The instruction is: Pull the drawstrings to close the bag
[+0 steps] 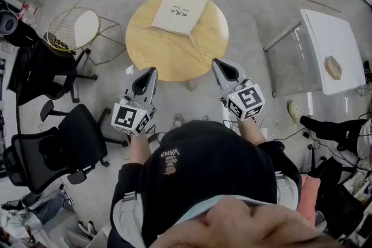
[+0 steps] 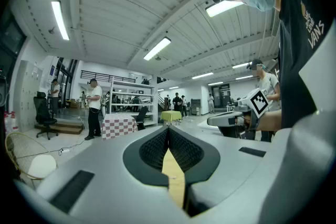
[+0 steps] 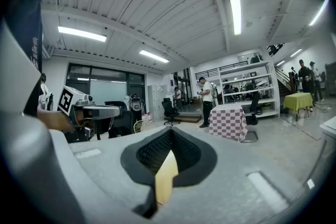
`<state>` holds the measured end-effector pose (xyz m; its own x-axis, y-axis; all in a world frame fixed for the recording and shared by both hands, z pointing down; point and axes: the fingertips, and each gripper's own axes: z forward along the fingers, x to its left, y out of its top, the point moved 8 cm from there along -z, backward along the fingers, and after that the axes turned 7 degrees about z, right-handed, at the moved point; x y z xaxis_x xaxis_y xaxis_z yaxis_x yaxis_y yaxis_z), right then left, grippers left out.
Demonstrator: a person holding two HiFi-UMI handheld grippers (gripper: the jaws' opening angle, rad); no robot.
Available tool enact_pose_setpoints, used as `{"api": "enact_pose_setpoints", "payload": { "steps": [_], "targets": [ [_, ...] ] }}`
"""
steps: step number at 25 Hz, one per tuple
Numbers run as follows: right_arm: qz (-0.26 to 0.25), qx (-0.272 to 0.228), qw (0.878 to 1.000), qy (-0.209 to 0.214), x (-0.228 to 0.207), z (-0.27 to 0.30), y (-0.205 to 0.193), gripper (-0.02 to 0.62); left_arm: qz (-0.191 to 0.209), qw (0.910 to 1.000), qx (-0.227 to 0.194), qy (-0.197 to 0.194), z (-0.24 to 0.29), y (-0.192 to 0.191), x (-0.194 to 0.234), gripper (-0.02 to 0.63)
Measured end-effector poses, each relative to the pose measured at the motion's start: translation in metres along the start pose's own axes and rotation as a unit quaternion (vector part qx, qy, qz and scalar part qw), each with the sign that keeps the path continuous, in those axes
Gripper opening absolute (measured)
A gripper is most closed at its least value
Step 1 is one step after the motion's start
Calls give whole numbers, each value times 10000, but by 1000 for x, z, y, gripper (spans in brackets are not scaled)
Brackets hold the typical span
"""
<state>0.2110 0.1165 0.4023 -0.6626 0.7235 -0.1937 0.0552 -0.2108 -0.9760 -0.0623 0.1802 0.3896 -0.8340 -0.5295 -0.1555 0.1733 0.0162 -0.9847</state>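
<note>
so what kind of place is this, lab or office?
Probably a big open lab or workshop hall, not a home: bare grey floor with office chairs near a round wooden table, long strip lights under a high ribbed ceiling, and metal shelving at the far end.

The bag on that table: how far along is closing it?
Nothing looks done: the bag lies flat on the round table, untouched, drawstrings too small to see. In hand: nothing; the left gripper and right gripper hover near the table's edge, jaws shut, empty. Remaining: gripping and pulling the strings.
</note>
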Motion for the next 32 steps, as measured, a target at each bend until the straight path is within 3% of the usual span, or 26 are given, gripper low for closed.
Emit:
{"api": "enact_pose_setpoints", "payload": {
  "steps": [3,9,18,26,32],
  "targets": [
    [13,17,10000,69,-1,-9,0,-5,33,9999,150,48,-1,1,-13,-2],
    [165,-69,9991,386,-12,-26,-1,-3,8,9993,67,368,-3,6,-38,-2],
    [354,-13,9971,677,-19,-37,-15,-2,-334,9959,-202,811,-17,0,-64,-1],
    [323,-69,9977,595,-20,-18,-15,-2,-274,9957,-181,871,-14,-7,-42,-1],
    [377,-105,9987,322,-8,17,-8,-2,-358,9978,-121,550,-12,-18,7,-2]
  ]
}}
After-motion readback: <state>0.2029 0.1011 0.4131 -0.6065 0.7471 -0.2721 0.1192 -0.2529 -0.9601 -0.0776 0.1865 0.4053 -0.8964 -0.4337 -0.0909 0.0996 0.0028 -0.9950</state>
